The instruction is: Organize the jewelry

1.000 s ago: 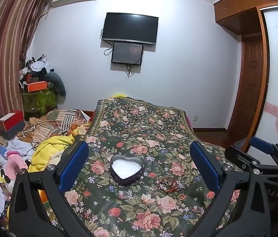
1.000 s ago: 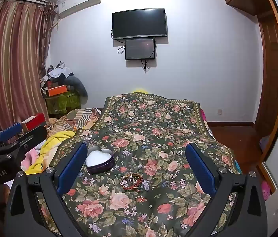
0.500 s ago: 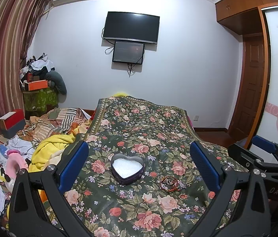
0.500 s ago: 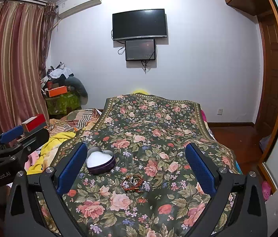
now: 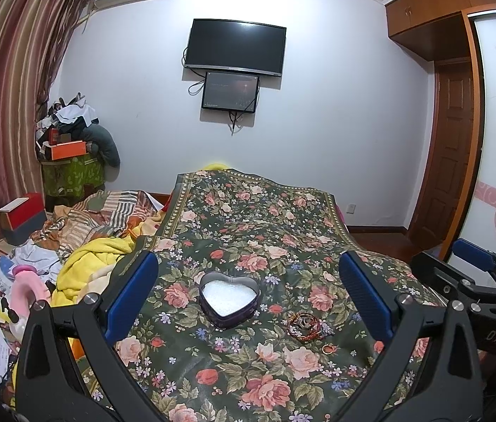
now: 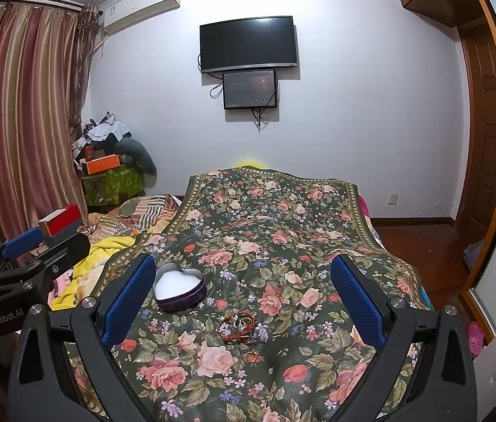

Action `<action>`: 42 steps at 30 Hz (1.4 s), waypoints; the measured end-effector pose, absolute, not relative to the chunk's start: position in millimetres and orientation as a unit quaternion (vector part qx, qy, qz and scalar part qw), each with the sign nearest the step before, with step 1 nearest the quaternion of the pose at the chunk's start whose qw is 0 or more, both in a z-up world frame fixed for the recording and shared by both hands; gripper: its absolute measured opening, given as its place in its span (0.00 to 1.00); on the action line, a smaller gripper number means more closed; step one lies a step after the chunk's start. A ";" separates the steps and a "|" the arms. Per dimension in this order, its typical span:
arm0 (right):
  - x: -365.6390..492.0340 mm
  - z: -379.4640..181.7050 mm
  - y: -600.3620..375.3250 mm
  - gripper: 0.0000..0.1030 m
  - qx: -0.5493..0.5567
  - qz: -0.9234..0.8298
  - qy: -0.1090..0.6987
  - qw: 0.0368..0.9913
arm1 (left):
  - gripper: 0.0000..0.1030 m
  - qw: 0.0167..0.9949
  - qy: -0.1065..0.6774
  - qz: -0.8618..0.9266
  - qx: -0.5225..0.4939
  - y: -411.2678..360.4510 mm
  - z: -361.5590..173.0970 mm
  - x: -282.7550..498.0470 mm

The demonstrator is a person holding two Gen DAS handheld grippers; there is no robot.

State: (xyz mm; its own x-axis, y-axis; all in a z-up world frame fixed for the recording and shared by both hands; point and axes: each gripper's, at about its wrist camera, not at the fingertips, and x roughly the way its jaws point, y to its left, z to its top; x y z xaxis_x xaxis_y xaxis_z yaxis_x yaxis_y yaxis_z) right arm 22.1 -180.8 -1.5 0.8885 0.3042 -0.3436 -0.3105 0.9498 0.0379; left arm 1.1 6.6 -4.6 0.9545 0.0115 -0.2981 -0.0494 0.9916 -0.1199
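Observation:
A dark heart-shaped tin [image 5: 228,299] with a white lining stands open on the floral bedspread [image 5: 248,232]; it also shows in the right wrist view [image 6: 180,291]. To its right lies a tangle of red-brown beaded bracelets and small rings [image 5: 307,326], seen too in the right wrist view [image 6: 239,326]. A small gold ring [image 5: 328,349] lies nearer, also in the right wrist view [image 6: 250,356]. My left gripper [image 5: 248,299] is open and empty, above and short of the tin. My right gripper [image 6: 244,299] is open and empty, above and short of the jewelry.
Crumpled yellow and striped bedding [image 5: 89,256] and clutter lie left of the bedspread. A red box [image 6: 61,223] stands at the left. A TV [image 5: 235,47] hangs on the far wall. A wooden door [image 6: 487,133] and wardrobe stand on the right.
Both grippers have shifted only slightly; the tin and jewelry sit a little higher in both views. Nothing was picked up.

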 end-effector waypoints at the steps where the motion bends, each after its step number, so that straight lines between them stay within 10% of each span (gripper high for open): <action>1: 22.1 -0.7 -180.7 0.96 -0.009 0.159 0.175 0.972 | 1.00 0.987 0.150 0.016 -0.063 6.1 -4.4 1.4; 42: 27.4 -6.7 -173.3 0.96 -0.007 0.164 0.176 0.971 | 1.00 0.986 0.152 0.024 -0.062 10.8 -5.0 7.9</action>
